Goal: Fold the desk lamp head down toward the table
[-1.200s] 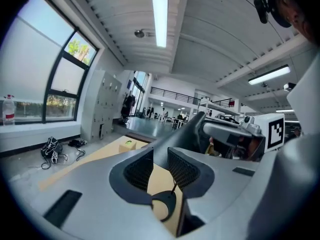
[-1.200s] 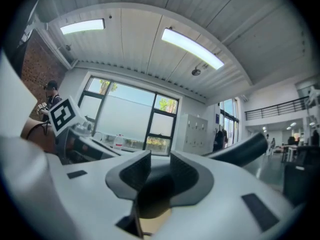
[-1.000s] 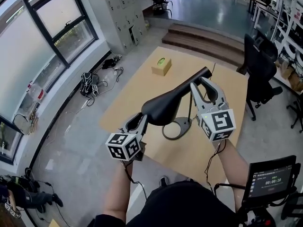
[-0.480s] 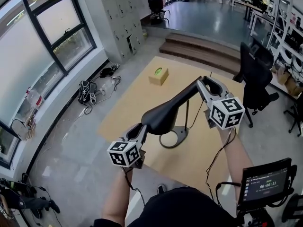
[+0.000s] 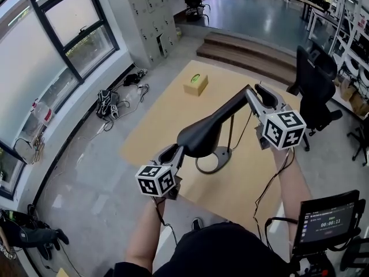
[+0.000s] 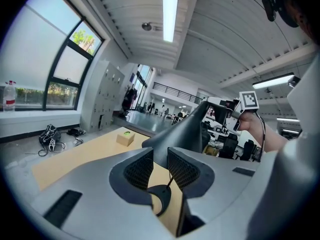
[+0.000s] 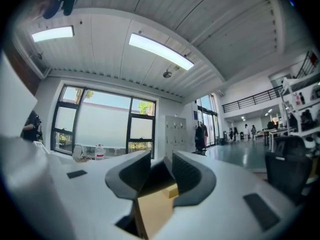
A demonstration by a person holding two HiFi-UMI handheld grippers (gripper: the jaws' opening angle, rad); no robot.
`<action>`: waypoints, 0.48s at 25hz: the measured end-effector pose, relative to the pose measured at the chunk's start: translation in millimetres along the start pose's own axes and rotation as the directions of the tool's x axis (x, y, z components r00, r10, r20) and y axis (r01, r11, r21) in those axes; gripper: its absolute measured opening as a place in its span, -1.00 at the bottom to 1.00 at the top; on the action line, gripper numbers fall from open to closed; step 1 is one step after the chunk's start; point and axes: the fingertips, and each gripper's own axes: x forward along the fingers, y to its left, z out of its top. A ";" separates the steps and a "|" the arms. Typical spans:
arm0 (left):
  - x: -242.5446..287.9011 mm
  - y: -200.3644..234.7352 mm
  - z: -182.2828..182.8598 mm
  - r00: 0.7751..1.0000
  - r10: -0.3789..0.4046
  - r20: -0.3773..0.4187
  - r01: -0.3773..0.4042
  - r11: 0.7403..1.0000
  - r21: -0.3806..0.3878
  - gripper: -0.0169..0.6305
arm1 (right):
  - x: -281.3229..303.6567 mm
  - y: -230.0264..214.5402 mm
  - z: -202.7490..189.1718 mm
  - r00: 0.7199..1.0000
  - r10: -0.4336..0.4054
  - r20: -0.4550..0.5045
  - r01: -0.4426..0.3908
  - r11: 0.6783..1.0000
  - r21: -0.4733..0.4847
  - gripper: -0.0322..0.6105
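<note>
Clamps the left claw (image 5: 176, 153) tight on the wide end of the black lamp head (image 5: 199, 135), up above the tan desk (image 5: 161, 114). Clamps the right claw (image 5: 251, 94) on its thin far end. Shows 00:00:11 on the small screen (image 5: 326, 223)

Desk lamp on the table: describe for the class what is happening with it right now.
A person holds a tool in each hand, both clamped on the black desk lamp. The left tool grips the wide near end of its head, the right tool the narrow far end. The ring base stands on the wooden table; the head slopes down toward the person, not yet folded flat.
</note>
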 end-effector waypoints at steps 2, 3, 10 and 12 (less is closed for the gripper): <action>3.0 -0.6 -4.9 1.000 -0.003 -0.010 0.003 1.000 -0.008 -0.73 | -0.2 0.6 -3.9 1.000 0.008 -0.006 -0.008 1.000 0.016 -0.53; 4.3 -0.8 -6.7 1.000 -0.004 -0.012 0.004 1.000 -0.012 -0.73 | -0.4 0.9 -4.8 1.000 0.011 -0.005 -0.010 1.000 0.018 -0.53; 8.4 0.0 -13.0 1.000 -0.010 -0.017 0.009 0.999 -0.036 -0.73 | 0.7 3.0 -3.7 1.000 0.016 -0.014 -0.016 1.000 -0.011 -0.53; 10.3 0.6 -15.1 1.000 -0.011 -0.020 0.010 0.999 -0.043 -0.73 | 1.7 4.3 -3.0 1.000 0.019 -0.025 -0.020 0.999 -0.025 -0.53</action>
